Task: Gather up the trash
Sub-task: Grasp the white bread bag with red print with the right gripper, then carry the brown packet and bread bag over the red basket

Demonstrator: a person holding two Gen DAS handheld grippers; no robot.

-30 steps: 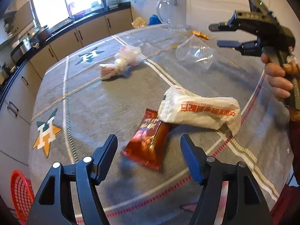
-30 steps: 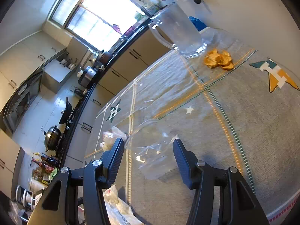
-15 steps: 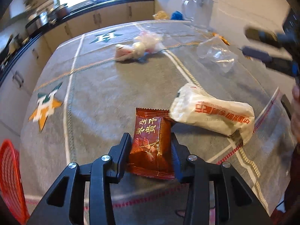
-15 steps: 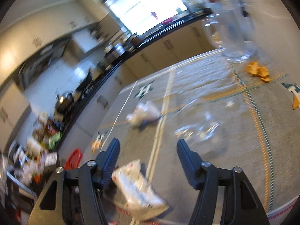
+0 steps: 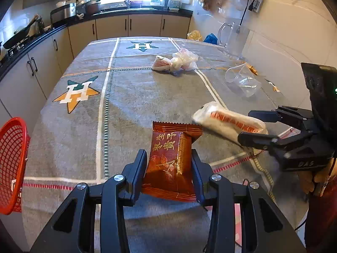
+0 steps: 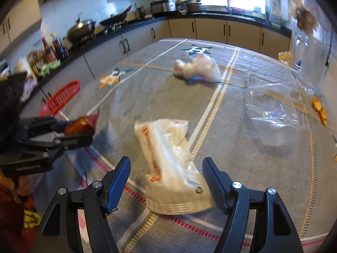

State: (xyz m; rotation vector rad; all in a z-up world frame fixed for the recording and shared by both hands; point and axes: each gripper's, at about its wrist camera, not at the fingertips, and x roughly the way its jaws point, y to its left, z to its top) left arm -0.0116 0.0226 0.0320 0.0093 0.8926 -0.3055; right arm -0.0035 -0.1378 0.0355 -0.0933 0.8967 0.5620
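Note:
My left gripper (image 5: 168, 156) is shut on a red-brown snack packet (image 5: 170, 162) and holds it just above the grey tablecloth (image 5: 126, 105). A white wrapper with red print (image 5: 227, 122) lies to its right. My right gripper (image 6: 166, 164) straddles the near end of this white wrapper (image 6: 168, 158). Its jaws are opening and the pads stand clear of the wrapper on both sides. The right wrist view shows the left gripper (image 6: 82, 129) at the left with the red-brown packet (image 6: 78, 124) in it. The right gripper (image 5: 257, 126) shows at the right edge of the left wrist view.
A red mesh basket (image 5: 12, 158) hangs off the table's left edge. A crumpled white plastic bag (image 5: 177, 62) lies mid-table. A clear plastic cup (image 5: 242, 82) lies on its side at the right. A glass pitcher (image 5: 233, 38) stands at the back right, with orange scraps (image 6: 319, 109) nearby.
My left gripper closed on the red-brown packet and turned it upright. My right gripper swung away from the clear cup to the white wrapper and spread its jaws wider.

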